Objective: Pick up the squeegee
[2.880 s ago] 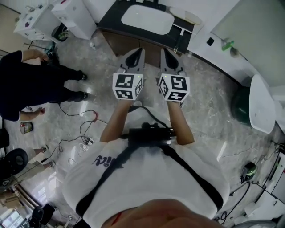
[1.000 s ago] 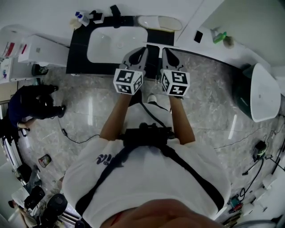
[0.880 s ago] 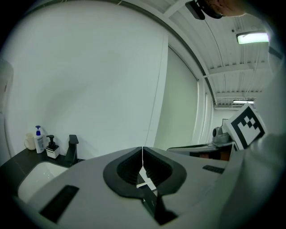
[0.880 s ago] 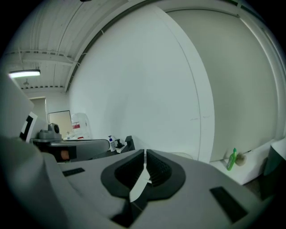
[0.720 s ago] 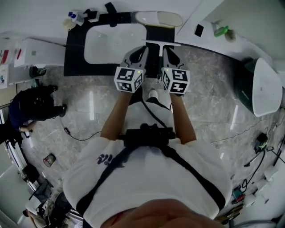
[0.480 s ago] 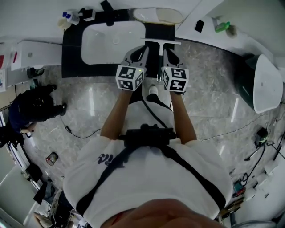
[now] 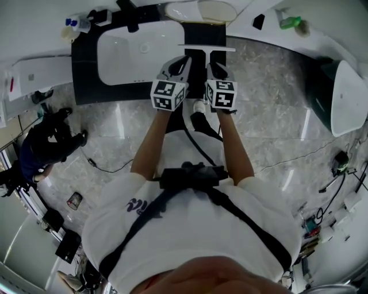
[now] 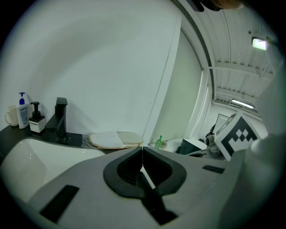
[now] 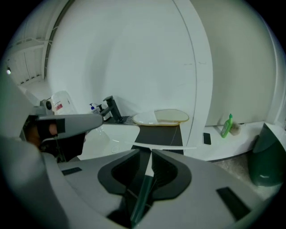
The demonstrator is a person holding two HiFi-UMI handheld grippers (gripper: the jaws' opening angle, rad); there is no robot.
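Note:
The squeegee (image 7: 202,47) lies on the black counter (image 7: 86,69) to the right of the sink, its white blade crosswise and its handle pointing back at me. In the right gripper view the blade (image 9: 172,148) lies just past the fingertips, and the white-then-dark-green handle (image 9: 144,192) runs down through the gap. My right gripper (image 9: 145,152) has its jaws opening, with the handle between them and not pressed. It shows over the handle in the head view (image 7: 214,59). My left gripper (image 7: 184,60) hovers just left of the squeegee and is shut on nothing (image 8: 142,150).
A white sink basin (image 7: 135,41) with a black faucet (image 7: 127,8) fills the counter's left part, with soap bottles (image 7: 72,24) at its far corner. An oval white board (image 7: 201,10) lies behind the squeegee. A green bottle (image 7: 290,22) and a dark green bin (image 7: 345,74) are at right. A person in black (image 7: 49,143) crouches at left.
Both grippers have sunk and moved forward to the counter's edge. The right gripper now sits over the squeegee's handle, and the marker cubes look smaller.

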